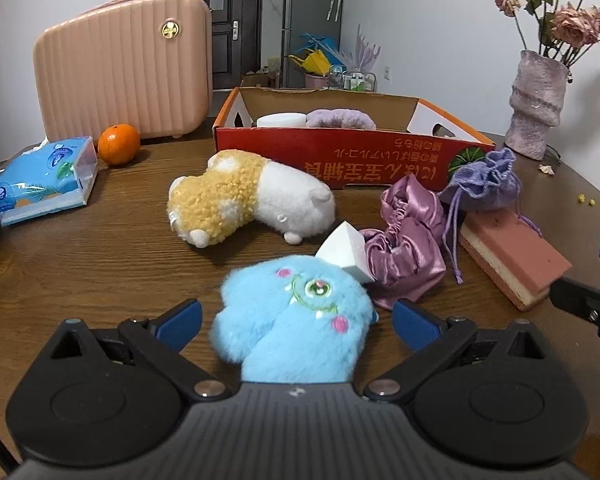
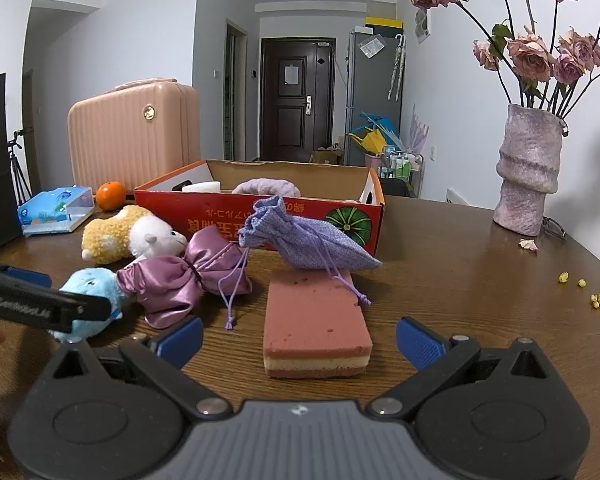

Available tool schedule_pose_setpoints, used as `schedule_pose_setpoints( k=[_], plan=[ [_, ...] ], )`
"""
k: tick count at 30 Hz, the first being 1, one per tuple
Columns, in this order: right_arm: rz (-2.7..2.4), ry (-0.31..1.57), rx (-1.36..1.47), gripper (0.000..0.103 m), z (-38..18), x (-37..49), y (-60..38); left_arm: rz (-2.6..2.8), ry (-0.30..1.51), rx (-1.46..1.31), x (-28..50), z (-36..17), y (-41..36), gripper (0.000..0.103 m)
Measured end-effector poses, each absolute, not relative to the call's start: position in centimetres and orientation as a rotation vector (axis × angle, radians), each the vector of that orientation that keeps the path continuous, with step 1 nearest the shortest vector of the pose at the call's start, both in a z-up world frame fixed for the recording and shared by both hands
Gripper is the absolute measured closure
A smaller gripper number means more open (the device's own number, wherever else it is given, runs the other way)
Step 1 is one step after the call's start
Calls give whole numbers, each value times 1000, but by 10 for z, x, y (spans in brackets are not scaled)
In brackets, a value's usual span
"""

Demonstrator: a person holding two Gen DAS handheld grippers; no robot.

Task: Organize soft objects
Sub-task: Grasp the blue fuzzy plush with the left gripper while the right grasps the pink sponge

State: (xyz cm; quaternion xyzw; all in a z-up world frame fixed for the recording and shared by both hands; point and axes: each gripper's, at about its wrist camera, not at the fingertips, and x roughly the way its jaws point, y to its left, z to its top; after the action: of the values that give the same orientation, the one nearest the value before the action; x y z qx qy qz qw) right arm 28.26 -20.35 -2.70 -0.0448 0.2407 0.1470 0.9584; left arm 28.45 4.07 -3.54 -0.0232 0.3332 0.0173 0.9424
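A fluffy light-blue plush (image 1: 296,316) lies on the wooden table between the fingers of my left gripper (image 1: 298,322), which stands open around it with a small gap on each side. My right gripper (image 2: 300,340) is open too, with the near end of a pink layered sponge (image 2: 316,316) between its fingertips. Beyond these lie a yellow-and-white plush (image 1: 252,196), a white foam wedge (image 1: 346,250), a pink satin pouch (image 1: 408,248) and a lavender drawstring bag (image 2: 304,240). The red cardboard box (image 1: 340,156) holds a purple fluffy band (image 1: 340,118) and a white round item (image 1: 280,120).
A pink suitcase (image 1: 124,68), an orange (image 1: 118,144) and a blue tissue pack (image 1: 40,180) stand at the back left. A vase of dried roses (image 2: 528,172) stands at the right, with yellow crumbs (image 2: 598,298) near the table's right edge.
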Motion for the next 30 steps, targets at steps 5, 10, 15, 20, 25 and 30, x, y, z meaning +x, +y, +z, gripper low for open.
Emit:
schedule_pose_setpoints(
  k=[5,10,15,20,25,30],
  plan=[
    [295,492,-90,0,-28,284,-204,56,732,-62,297,-45,43,0],
    [293,495,-90,0,-29,285,-205,63,745,-63,299,-50,45,0],
    [286,504,-87,0,-31,287,-205,44,762,-34,301,-54,41,5],
    [278,512,-84,0,-33,289,-206,33,739,-15,297,-51,40,24],
    [268,518,-81,0,-34,291,-206,30,727,8,293,-49,36,29],
    [261,515,-75,0,-35,292,-207,41,679,19,283,-41,36,29]
  ],
)
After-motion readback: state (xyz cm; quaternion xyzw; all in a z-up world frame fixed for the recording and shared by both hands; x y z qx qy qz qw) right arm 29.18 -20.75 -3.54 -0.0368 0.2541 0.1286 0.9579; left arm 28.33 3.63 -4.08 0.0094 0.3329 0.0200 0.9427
